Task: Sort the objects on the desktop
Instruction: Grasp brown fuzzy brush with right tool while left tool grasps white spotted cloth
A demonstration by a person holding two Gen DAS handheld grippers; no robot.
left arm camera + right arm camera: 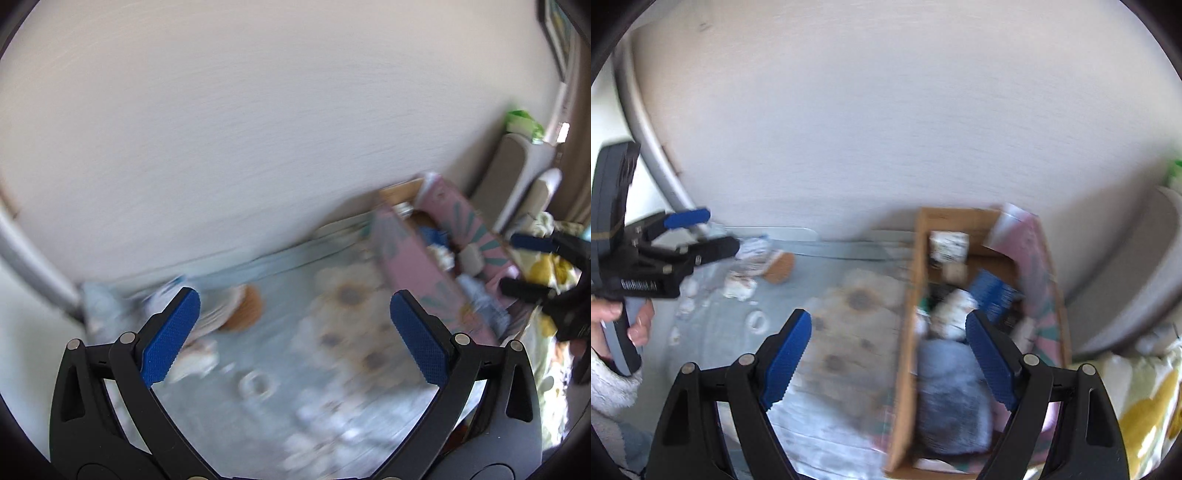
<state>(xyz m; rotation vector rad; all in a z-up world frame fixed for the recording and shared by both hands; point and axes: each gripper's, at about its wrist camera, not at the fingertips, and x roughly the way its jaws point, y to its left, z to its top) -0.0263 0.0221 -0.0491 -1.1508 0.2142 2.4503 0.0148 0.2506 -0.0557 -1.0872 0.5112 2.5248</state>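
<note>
Both views are motion-blurred. My left gripper (295,328) is open and empty above a pale blue flowered tablecloth (280,413). Ahead of it on the left lie a round brown cork-like disc (247,306) and some white crumpled items (192,365); a small white ring (255,384) lies between its fingers. My right gripper (888,354) is open and empty over the left wall of a cardboard box with pink flaps (1027,236). The box holds a grey-blue soft item (953,398), a dark blue packet (991,291) and white pieces. The box also shows in the left wrist view (410,258).
A white wall (886,129) stands right behind the table. The left gripper shows at the left in the right wrist view (701,230), held by a hand. A grey chair back (1137,277) and a yellow-flowered cloth (1145,406) are at the right.
</note>
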